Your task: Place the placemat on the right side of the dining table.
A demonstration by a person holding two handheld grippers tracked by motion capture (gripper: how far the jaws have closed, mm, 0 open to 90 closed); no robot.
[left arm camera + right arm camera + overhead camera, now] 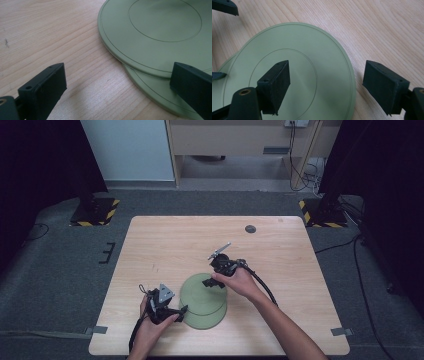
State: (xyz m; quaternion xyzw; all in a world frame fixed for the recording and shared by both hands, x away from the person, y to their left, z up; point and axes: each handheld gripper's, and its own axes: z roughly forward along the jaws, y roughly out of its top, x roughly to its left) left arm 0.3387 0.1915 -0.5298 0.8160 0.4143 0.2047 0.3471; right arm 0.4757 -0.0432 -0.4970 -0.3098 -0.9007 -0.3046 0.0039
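- Lying on the worktop [165, 240], near its front edge: two green plates, stacked off-centre, both empty.
- Resting askew on the lower plate [204, 320]: the upper plate [200, 292].
- Hovering at the stack's left edge, jaws wide, one over bare wood, one over the rims, gripping nothing: left tool [180, 312].
- Straddling the upper plate's rim, jaws apart, not pressing: right tool [210, 282].

I saw no readable text, label, brand or number on anything in front of me.
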